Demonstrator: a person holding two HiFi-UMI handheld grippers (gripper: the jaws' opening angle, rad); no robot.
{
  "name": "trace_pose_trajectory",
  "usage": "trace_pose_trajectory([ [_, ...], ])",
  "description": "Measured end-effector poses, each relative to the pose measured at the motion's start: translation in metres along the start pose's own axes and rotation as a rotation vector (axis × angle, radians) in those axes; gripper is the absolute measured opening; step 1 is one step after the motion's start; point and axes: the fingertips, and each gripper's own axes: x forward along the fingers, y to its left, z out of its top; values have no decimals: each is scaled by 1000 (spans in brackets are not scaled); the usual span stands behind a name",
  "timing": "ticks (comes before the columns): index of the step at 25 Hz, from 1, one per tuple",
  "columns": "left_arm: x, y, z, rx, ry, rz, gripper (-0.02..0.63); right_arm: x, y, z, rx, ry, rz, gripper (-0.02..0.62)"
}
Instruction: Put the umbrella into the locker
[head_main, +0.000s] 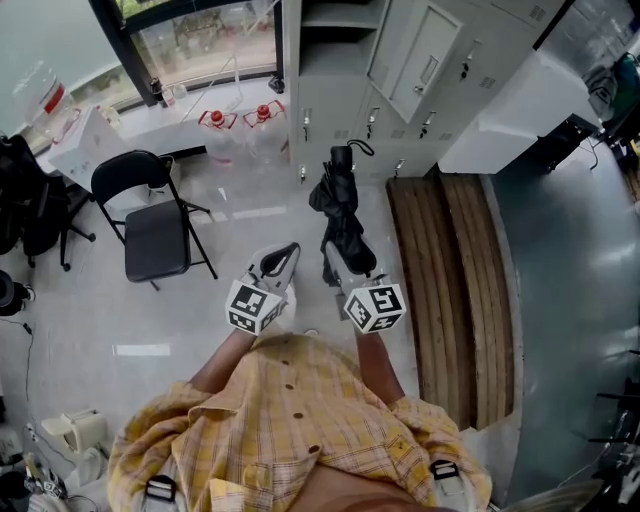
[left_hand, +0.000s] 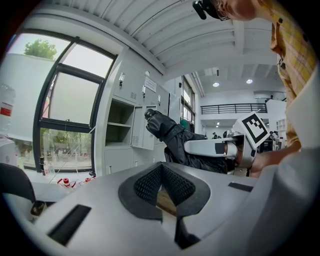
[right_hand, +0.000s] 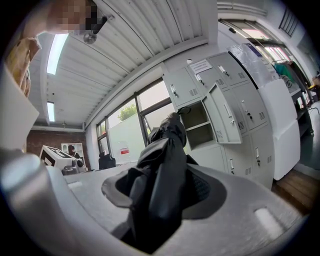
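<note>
The right claw (right_hand: 165, 182) pinches the folded black umbrella (right_hand: 167, 150) by its lower end, and the bunched fabric fills the gap between the pads. From that grip the umbrella's long axis runs straight away from the claw, and its hooked handle (head_main: 355, 148) is at the far end. In the head view this puts it up the middle of the frame, pointing at the grey locker (head_main: 350, 90) bank.

The open compartment (right_hand: 197, 122) is the target. In the right gripper view it sits just right of the umbrella's far end, with its door (right_hand: 222, 117) swung out on the right side. The handle end is near the opening but not yet inside. The coming move is likely a push along the umbrella's own length, steered a little right.

The left claw (left_hand: 161, 167) has its tips pressed together on nothing. It rides beside the right one, to the umbrella's left, so the right hand is the nearer one.
</note>
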Motion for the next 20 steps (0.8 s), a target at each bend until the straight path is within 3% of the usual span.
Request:
trace_pose_trajectory([
  [12, 99, 93, 31, -15, -29, -7, 5, 109, -64, 33, -45, 22, -11, 219],
  [20, 157, 157, 56, -17, -27, -31, 5, 183, -99, 57, -7, 24, -23, 219],
])
